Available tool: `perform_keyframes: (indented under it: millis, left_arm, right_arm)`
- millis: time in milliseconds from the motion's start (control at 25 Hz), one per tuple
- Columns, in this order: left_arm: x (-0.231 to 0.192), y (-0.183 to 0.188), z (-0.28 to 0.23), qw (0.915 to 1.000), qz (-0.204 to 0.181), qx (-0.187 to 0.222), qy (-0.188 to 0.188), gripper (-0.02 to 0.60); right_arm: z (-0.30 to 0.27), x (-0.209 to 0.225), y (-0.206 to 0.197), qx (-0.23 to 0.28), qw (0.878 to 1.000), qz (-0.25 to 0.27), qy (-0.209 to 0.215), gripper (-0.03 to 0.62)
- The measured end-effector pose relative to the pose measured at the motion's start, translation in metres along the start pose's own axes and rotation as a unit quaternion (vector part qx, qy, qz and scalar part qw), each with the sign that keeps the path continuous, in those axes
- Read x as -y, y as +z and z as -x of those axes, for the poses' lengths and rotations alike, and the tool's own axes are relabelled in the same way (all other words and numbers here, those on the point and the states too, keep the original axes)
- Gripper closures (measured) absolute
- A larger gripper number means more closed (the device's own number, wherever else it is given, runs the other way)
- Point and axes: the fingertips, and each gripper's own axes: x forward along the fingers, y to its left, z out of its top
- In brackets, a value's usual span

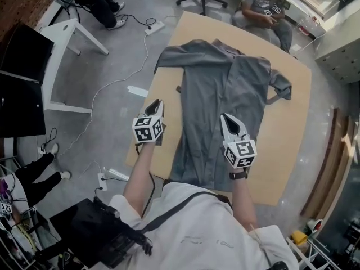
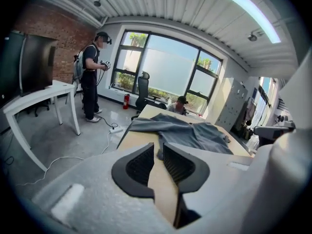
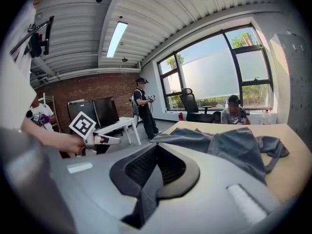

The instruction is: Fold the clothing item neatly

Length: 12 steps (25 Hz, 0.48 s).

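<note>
Left gripper (image 1: 160, 102) has its jaws a narrow way apart with nothing between them; in the left gripper view only the bare tan top of the table (image 2: 146, 112) shows through the gap of the left gripper (image 2: 158, 151). Right gripper (image 1: 225, 117) has its jaws pressed together, and in the right gripper view a fold of grey cloth runs down between the dark pads of the right gripper (image 3: 156, 149), so it pinches the garment (image 1: 225, 94). Both bare forearms reach forward from the person's white shirt (image 1: 197, 224), roughly side by side. The left forearm (image 1: 138, 176) stretches out over the table's left edge, and its gripper points forward and somewhat down, above bare wood just beside the garment's left side. The right forearm (image 1: 243, 198), with a dark wristband (image 1: 239, 175) just behind the gripper, holds its gripper low over the near half of the garment, also tilted forward and down. Each gripper carries its marker cube (image 1: 148, 129) at the rear, close to the hand. The grey garment lies spread lengthwise on the wooden table (image 1: 287, 139), its hem towards the person and its sleeves and collar at the far end, one sleeve crumpled to the right. Beyond the far end of the table a seated person (image 1: 264, 10) is in view.
</note>
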Motion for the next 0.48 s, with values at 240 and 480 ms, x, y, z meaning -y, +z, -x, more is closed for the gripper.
perform_keyframes:
  millis: [240,480]
  left_arm:
    - [-0.102,0.007,-0.079,0.9961,0.08,-0.038,-0.002,0.468]
    - [-0.114,0.032,-0.158,0.9933,0.048,-0.075,-0.073,0.443]
  right_arm:
    - [-0.049,-0.016,-0.006,-0.035,0.999,0.025,0.026,0.592]
    - [-0.079,-0.038,-0.018,-0.067,0.995,0.055,0.05,0.592]
